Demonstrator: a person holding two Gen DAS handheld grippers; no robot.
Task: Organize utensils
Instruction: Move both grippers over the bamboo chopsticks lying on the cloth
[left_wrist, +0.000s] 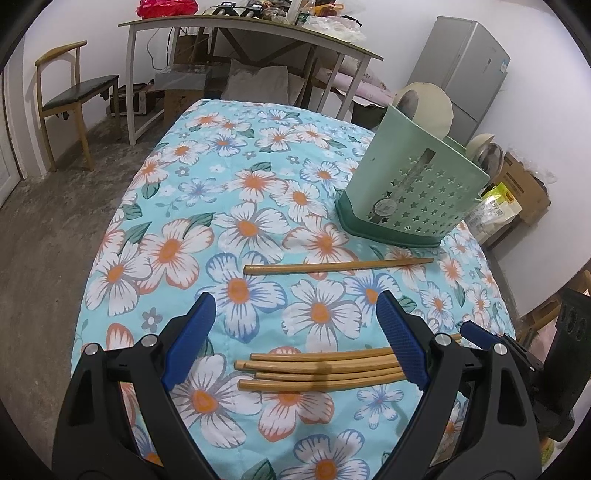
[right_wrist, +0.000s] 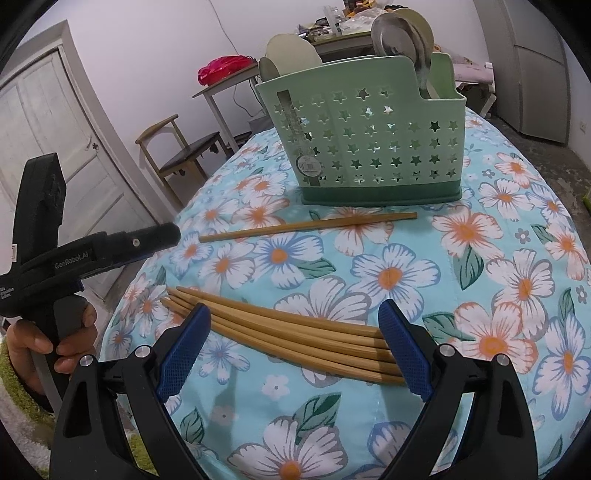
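Chopsticks lie in two places on the table (left_wrist: 122, 236), which is covered with a light-blue floral cloth. A bundle of wooden chopsticks (left_wrist: 321, 371) rests near the table's near edge, long axes running side to side across the table, parallel to that edge. In the left wrist view their blunt ends point left and their other ends run behind the right finger of the left hand-held gripper (left_wrist: 295, 339). A single pair of chopsticks (left_wrist: 338, 266) lies farther in, well apart from the bundle and roughly parallel to it, thick end to the left and thin tip to the right, just in front of the green utensil caddy (left_wrist: 413, 184). The caddy stands upright toward the table's far right corner, star cut-outs in its wall, with spoons (right_wrist: 402, 40) standing in it, bowls upward.

The left hand-held gripper hovers over the bundle with its jaws wide apart, holding nothing. The right hand-held gripper (right_wrist: 293, 339) is likewise wide open and empty above the same bundle, the chopsticks passing beneath its blue fingers (right_wrist: 404, 350). A person's hand (right_wrist: 55, 339) grips the left tool's handle.
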